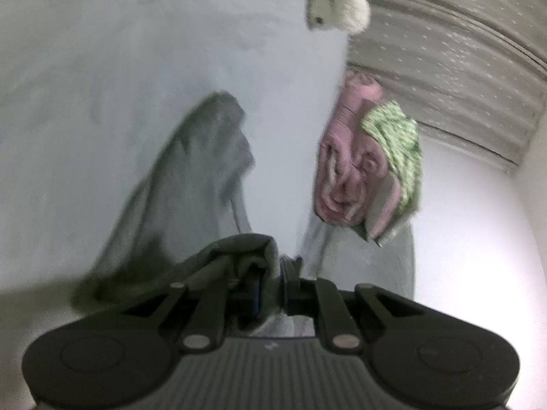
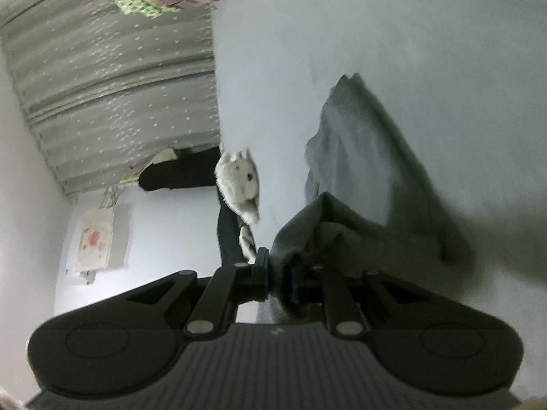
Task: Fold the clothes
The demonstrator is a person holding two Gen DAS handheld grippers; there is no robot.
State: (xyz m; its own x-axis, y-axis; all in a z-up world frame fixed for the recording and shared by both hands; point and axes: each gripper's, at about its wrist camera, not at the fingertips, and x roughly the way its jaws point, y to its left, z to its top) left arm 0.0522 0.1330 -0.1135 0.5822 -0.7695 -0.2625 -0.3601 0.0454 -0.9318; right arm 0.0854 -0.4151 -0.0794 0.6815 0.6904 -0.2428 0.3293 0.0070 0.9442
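Observation:
A dark grey garment (image 1: 191, 177) trails from my left gripper (image 1: 270, 283) out across the pale bed sheet (image 1: 102, 85). A bunched fold of it is pinched between the jaws, which are shut on it. In the right wrist view the same grey garment (image 2: 369, 171) stretches away over the sheet (image 2: 427, 34). Another edge of it is bunched in my right gripper (image 2: 278, 276), whose narrow gap is filled with cloth. Both views are blurred.
A rolled pink blanket (image 1: 348, 157) under a green patterned cloth (image 1: 393, 143) lies at the bed's edge. A white plush toy (image 1: 338, 0) (image 2: 239, 181) sits on the sheet. A grey dotted curtain (image 1: 444, 68) (image 2: 119, 85) and a white wall (image 1: 478, 239) lie beyond.

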